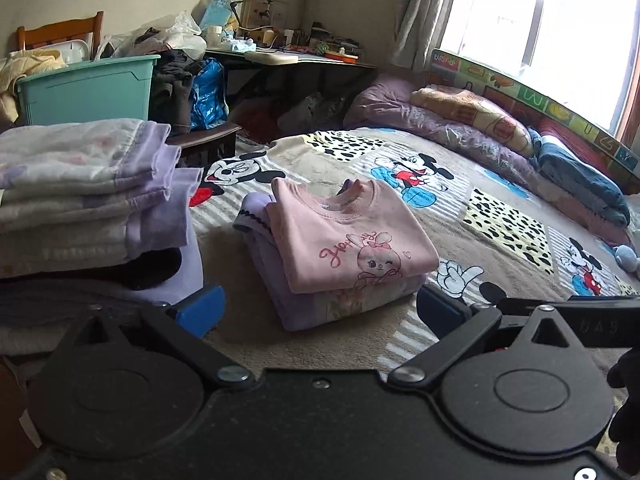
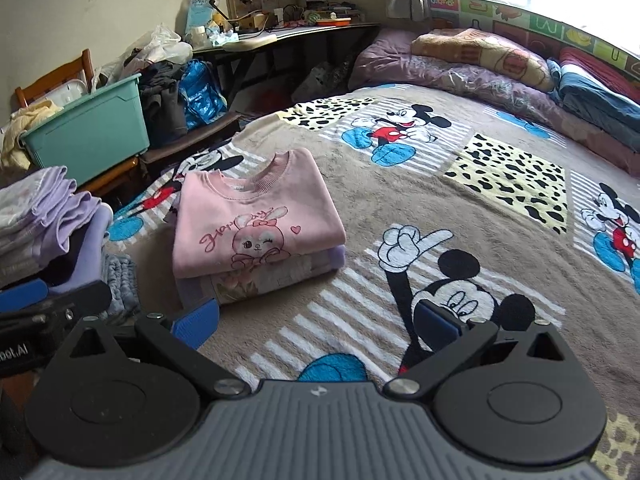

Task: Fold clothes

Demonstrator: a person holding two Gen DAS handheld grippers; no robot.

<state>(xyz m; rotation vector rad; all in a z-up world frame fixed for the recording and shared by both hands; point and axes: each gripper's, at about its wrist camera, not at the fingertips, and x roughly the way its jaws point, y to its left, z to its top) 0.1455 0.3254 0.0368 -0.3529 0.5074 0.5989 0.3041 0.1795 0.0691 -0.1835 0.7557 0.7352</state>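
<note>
A folded pink sweatshirt [image 1: 352, 236] with a bunny print lies on top of a folded lilac garment [image 1: 304, 308] on the Mickey Mouse blanket [image 1: 500, 200]. My left gripper [image 1: 320, 308] is open and empty, just in front of this small pile. In the right wrist view the pink sweatshirt [image 2: 252, 216] lies ahead and to the left of my right gripper [image 2: 316, 324], which is open and empty above the blanket [image 2: 440, 184]. A stack of folded lilac and white clothes [image 1: 80, 192] stands at the left; it also shows in the right wrist view [image 2: 48, 224].
A teal plastic bin [image 1: 88, 88] and a blue bag [image 1: 208, 92] stand beyond the bed's left edge. A cluttered desk [image 1: 288, 56] stands at the back. Rolled quilts and blankets [image 1: 480, 128] lie along the window side. The left gripper's arm [image 2: 52, 304] shows at the right view's left edge.
</note>
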